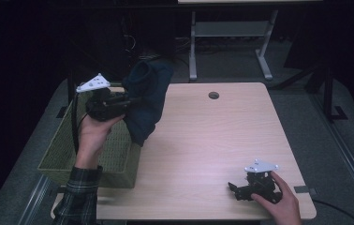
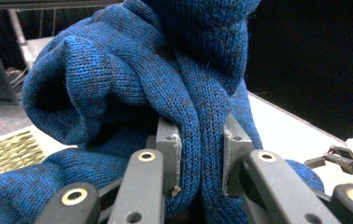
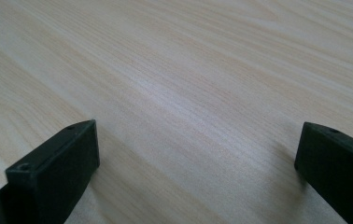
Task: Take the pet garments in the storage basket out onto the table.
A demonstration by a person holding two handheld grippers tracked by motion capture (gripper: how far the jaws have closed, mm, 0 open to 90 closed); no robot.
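The high view was dim, so the sweater [image 1: 147,101] read there only as a dark mass, its top merging with the black background and its shape hard to make out; in the left gripper view its upper part ran off the frame. The basket's [image 1: 60,150] inside was partly hidden by the left hand [image 1: 93,133] and forearm, and what lay in it could not be told. The sweater was a thick blue knit flecked with darker yarn, bunched into heavy folds with one rolled opening gaping at its side. It hung in the air just beyond the basket's far right corner, over the tabletop's [image 1: 212,140] left edge, its lowest fold reaching down beside the basket's rim. The left gripper [image 2: 201,156] had a fold pinched between its jaws, which stood closed on the knit with only that band of cloth between the grey pads [image 2: 171,154]. The basket was green and woven, and stood against the tabletop's left side. Well apart from the basket, at the tabletop's near right corner, the right gripper [image 1: 240,187] rested low in the right hand [image 1: 283,201]; its jaws were spread wide over bare pale wood and held nothing. A round cable hole [image 1: 213,95] sat near the tabletop's far edge, and a second table's legs [image 1: 193,47] stood on the floor behind.
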